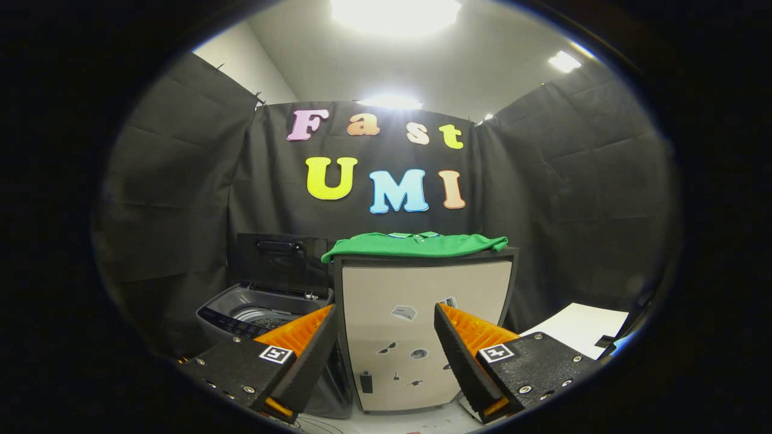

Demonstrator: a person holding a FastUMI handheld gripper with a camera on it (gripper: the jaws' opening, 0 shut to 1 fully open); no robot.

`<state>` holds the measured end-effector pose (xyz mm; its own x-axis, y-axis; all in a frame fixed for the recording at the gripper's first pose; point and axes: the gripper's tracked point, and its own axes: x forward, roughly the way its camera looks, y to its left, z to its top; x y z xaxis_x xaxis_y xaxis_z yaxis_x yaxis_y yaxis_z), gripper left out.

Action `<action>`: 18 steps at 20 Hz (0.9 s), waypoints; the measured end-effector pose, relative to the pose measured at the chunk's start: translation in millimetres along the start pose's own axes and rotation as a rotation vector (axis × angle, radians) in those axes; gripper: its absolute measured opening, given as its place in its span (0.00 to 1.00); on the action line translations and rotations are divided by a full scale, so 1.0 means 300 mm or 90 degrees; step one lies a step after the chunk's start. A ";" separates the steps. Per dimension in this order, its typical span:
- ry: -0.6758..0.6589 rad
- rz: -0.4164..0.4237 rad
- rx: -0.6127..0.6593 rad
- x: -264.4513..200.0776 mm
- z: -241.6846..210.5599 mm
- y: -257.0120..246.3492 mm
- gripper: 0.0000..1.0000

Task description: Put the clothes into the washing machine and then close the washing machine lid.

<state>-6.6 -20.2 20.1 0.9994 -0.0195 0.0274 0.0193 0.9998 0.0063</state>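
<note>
- Clothes: 1 green shirt (416, 245) lies folded flat on top of a pale cabinet (422, 325), well beyond the fingers and above their level.
- Washing machine (265, 313): stands just beside the cabinet, on its left, lower than the cabinet top. Its lid (280, 262) is raised and stands upright at the back; the drum opening shows below it.
- Gripper (386, 346): the 2 fingers stand wide apart with nothing between them. The cabinet front shows through the gap. No contact with the shirt or the machine.
- Task state, as judged: the pick has not begun. The shirt is not yet grasped, and the lid is not yet closed.
- Risk 1: a shallow pinch on the top layer alone may let the folded shirt unfold and slip free during the lift. Cause: loose fabric, flat lay.
- Risk 2: a low approach may drive the fingers into the cabinet edge instead of over it. Cause: the shirt sits above the current finger height.
- Risk 3: a trailing sleeve or hem may catch on the cabinet corner or hang over the machine rim, blocking the lid. Cause: the fabric drapes over the left edge of the cabinet top.
- Risk 4: the upright lid stands close to the transfer path; a wide swing may knock it down early.
</note>
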 end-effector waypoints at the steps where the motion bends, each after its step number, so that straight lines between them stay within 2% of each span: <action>1: -0.004 -0.001 0.000 0.003 0.022 -0.011 0.96; 8: -0.018 0.017 -0.006 0.084 0.210 -0.069 0.96; 18: -0.042 0.031 0.004 0.317 0.473 -0.116 0.96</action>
<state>84.0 -57.5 164.2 0.9952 0.0278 0.0942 -0.0289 0.9995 0.0097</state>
